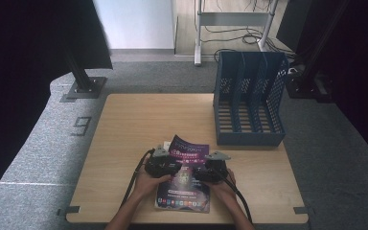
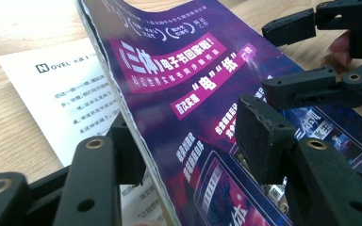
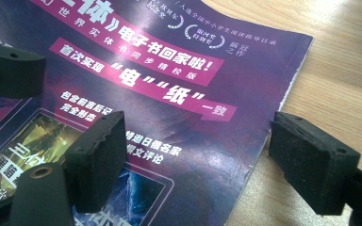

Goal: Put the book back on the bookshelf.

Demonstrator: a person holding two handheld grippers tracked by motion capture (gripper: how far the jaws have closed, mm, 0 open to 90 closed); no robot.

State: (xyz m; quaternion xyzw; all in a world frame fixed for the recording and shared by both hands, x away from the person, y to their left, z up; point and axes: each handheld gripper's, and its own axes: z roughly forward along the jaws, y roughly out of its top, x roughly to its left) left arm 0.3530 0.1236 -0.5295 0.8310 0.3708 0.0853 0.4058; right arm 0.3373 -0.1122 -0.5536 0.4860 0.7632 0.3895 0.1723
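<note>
From the high view, I saw the thin purple paper magazine lying near the front edge of the light wooden table. My left gripper and right gripper sat on its two sides. The blue plastic file rack stood well apart, at the back right.

In the left gripper view, the magazine's edge was lifted and sat between my left gripper's jaws. The jaws were apart, not pinching yet. A white printed page lay under it.

In the right gripper view, my right gripper had its jaws wide apart too, one above the cover, one past the edge above the table.

I thought the good way was to close the left jaws gently on the whole edge, so no pages slipped out, and to hold the right side flat.
</note>
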